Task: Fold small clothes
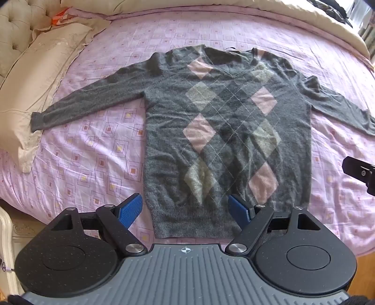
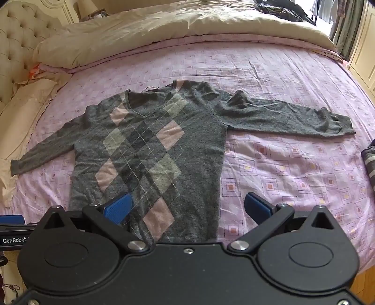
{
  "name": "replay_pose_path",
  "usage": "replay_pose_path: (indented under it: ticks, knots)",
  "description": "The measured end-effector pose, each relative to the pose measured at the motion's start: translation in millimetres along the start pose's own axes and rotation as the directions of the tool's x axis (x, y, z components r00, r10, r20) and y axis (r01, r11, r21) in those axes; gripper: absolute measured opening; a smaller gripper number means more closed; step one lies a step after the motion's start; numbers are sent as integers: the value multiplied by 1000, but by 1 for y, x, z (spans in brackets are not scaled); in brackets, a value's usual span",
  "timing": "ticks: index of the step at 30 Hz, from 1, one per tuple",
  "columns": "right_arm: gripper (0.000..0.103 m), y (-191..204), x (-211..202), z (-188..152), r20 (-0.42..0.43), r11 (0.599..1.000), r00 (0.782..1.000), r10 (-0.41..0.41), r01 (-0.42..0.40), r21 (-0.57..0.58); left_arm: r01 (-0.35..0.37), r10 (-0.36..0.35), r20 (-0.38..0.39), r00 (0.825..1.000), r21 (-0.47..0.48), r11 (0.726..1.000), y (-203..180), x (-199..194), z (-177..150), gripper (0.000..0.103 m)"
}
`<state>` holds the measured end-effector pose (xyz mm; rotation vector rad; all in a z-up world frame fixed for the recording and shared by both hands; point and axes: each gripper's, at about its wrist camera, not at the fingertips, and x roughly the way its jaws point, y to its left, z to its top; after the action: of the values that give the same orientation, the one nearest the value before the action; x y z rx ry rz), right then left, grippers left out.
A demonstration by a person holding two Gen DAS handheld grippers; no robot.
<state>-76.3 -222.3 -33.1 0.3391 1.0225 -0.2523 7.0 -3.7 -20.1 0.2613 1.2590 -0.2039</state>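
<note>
A grey sweater with pink and pale argyle diamonds lies flat, face up, on the pink bedsheet, both sleeves spread out sideways. It also shows in the right wrist view. My left gripper is open and empty, above the sweater's lower left hem, its blue pads wide apart. My right gripper is open and empty, above the sweater's lower right hem. Part of the right gripper shows at the right edge of the left wrist view.
A beige pillow lies left of the left sleeve. A cream duvet is bunched along the far side. A tufted headboard stands at left. A striped dark cloth lies at the right edge. Dark clothes lie far back.
</note>
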Motion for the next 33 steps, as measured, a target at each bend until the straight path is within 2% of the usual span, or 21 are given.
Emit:
replay_pose_path:
  ticks: [14, 33]
  knots:
    - [102, 7, 7, 9, -30, 1000, 999, -10, 11, 14, 14, -14, -19, 1000, 13, 1000, 7, 10, 11, 79]
    - [102, 21, 26, 28, -55, 997, 998, -26, 31, 78, 36, -34, -44, 998, 63, 997, 20, 30, 41, 79]
